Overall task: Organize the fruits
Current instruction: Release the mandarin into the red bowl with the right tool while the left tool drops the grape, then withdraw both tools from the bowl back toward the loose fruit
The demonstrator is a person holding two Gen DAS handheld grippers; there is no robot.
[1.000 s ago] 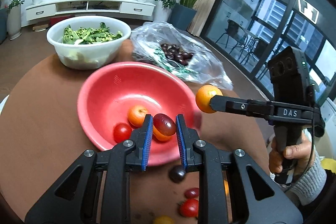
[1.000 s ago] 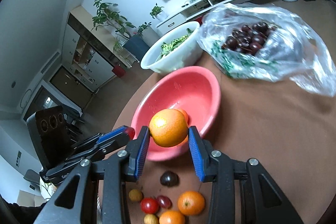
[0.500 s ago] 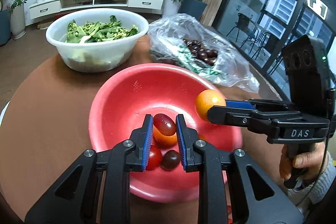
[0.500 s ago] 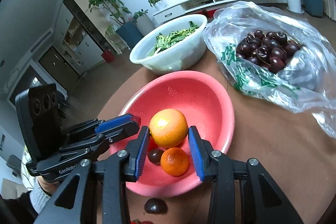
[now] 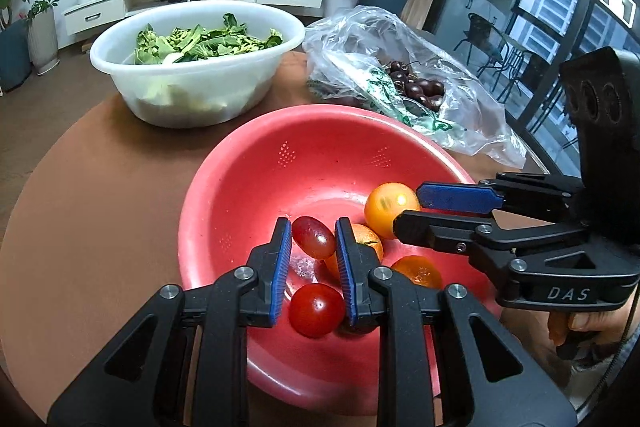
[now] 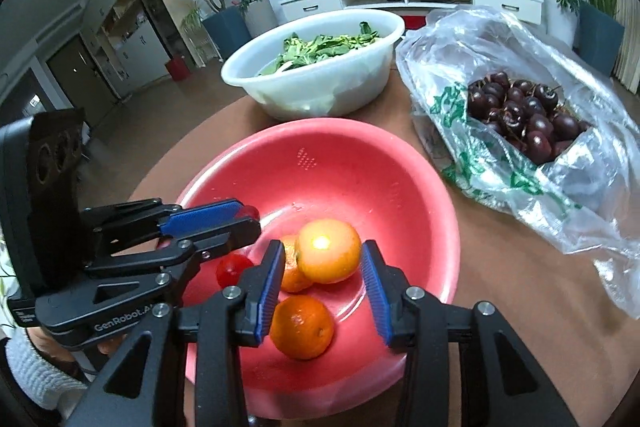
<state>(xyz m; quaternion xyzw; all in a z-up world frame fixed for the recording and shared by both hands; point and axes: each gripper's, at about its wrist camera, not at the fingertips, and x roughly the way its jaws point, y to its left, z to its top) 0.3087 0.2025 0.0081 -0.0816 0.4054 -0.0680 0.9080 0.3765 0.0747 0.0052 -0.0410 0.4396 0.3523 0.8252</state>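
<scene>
Two grippers hang over the red bowl [image 5: 256, 187]: left gripper [image 5: 310, 239], fingers clamped on a red grape [image 5: 314, 237]; right gripper [image 6: 324, 267], fingers opening around an orange [image 6: 329, 251] above the bowl's fruit.

1. Red basin [image 6: 420, 187]: round, perforated, upright on the table.
2. Oranges [image 6: 329, 251]: three inside, clustered.
3. Red tomato [image 5: 316, 310]: on the basin floor.
4. Grape tomato [image 5: 314, 237]: reddish-purple, oblong, above the basin.
</scene>
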